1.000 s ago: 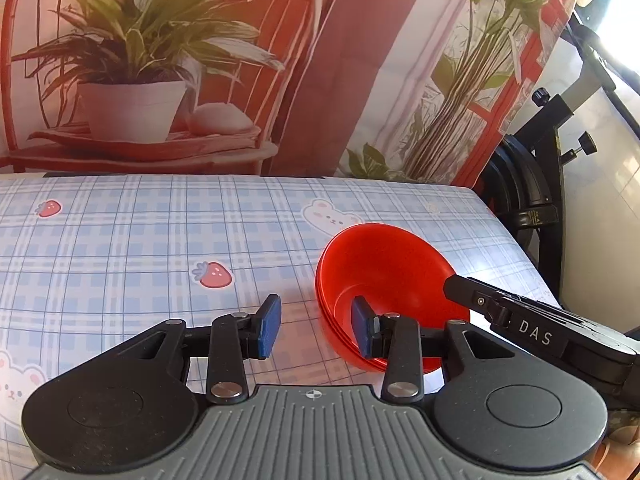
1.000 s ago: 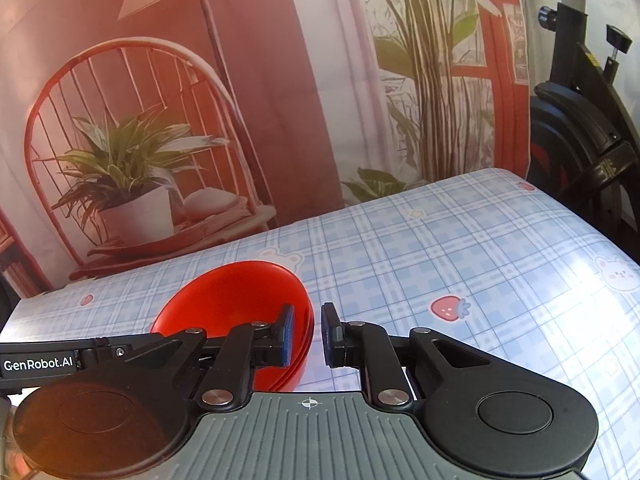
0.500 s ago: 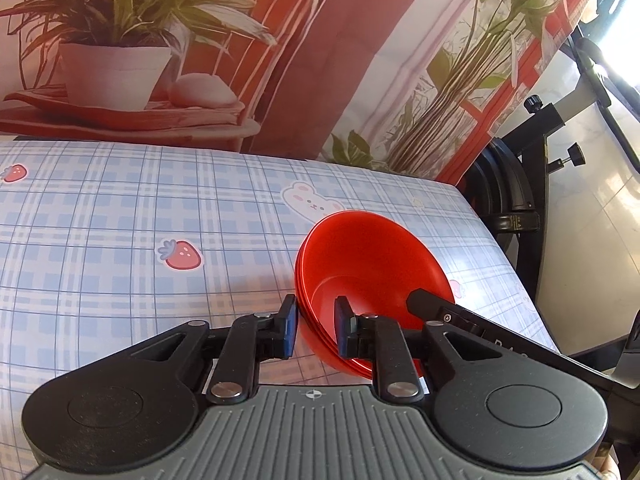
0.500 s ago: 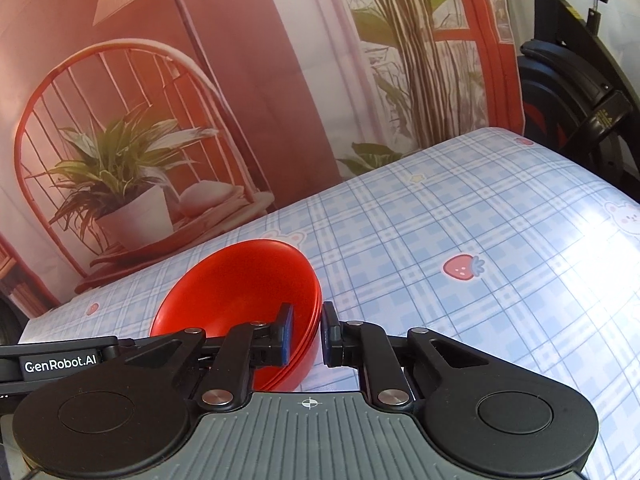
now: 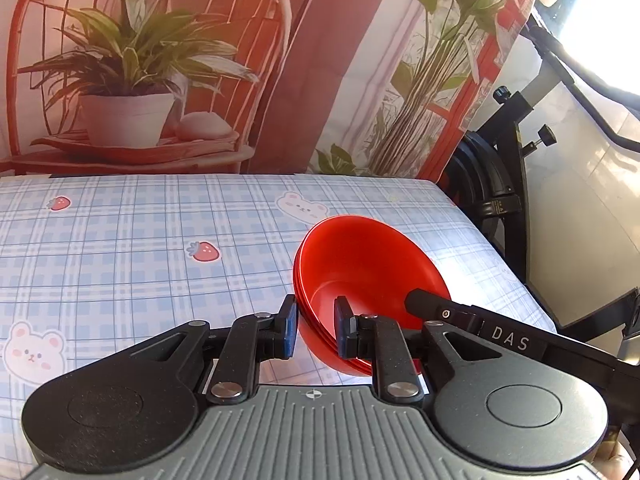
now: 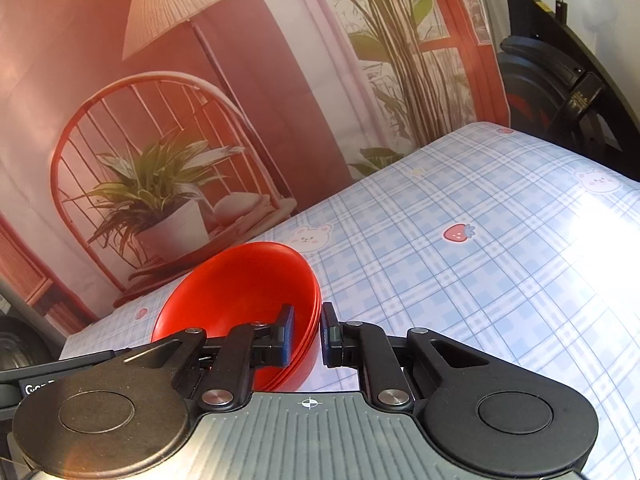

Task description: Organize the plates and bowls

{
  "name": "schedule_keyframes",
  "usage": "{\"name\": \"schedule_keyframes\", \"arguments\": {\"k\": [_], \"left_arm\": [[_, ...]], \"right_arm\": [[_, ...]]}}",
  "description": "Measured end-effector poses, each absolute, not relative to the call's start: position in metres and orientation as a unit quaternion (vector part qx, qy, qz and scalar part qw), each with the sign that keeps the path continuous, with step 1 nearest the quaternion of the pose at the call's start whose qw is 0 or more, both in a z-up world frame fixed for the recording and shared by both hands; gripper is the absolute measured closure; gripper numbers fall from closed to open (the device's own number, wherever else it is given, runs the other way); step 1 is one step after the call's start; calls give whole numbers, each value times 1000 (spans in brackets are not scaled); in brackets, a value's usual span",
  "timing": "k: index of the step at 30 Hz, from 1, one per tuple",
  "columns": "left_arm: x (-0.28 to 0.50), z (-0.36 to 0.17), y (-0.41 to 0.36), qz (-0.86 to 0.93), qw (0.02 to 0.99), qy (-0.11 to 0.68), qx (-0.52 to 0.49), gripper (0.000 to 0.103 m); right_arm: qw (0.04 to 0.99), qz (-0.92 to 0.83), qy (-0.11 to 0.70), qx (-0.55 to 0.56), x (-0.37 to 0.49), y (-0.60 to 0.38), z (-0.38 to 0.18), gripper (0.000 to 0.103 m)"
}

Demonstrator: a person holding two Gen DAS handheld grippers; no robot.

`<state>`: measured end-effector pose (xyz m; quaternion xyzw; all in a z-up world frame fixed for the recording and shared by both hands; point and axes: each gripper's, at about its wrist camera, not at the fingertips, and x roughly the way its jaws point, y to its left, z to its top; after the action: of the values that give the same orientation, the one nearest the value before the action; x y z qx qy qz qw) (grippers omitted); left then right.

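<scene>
the red bowls [image 5: 362, 276] are a nested stack — several rims show one inside another along the edge — tilted up off the tablecloth [image 5: 120, 264], with the open side facing the left wrist camera. the left gripper [image 5: 316, 330] straddles the near left edge of the stack, its left finger outside the wall and its right finger inside the hollow; the blue pads [image 5: 291, 330] stand a little apart from the rim, so whether they press on it or sit just loose cannot be told from this view. from the right wrist camera the same red bowls [image 6: 240, 280] sit low and to the left, and the right gripper [image 6: 307, 338] is clenched on their right edge, the left pad inside the bowl and the right pad against the outer wall, with the stacked rims pinched between them. in the left view the long black body of the right gripper reaches in from the lower right to the far side of the stack. the tablecloth [image 6: 480, 272] is pale blue plaid printed with strawberries and little bears — sunlight glares off its right part. behind the table hangs a backdrop [image 5: 224, 60] printed with a red chair and a potted plant, and a black exercise bike [image 5: 500, 184] stands past the table's right edge.
</scene>
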<state>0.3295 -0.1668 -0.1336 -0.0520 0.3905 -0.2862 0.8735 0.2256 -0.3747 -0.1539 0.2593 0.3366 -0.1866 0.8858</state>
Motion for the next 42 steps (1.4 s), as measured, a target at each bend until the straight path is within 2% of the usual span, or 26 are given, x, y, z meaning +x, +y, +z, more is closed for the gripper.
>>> {"name": "schedule_keyframes", "arguments": {"k": [17,42], "left_arm": [[253,-95,-104,-260,894,361,-60,82],[201,-120,-26,-215,894,378,-105,83]], "right_arm": [[905,-138,320,244,181,-303,-106,90],[905,-73,374,191,159,-216,-114,90]]}}
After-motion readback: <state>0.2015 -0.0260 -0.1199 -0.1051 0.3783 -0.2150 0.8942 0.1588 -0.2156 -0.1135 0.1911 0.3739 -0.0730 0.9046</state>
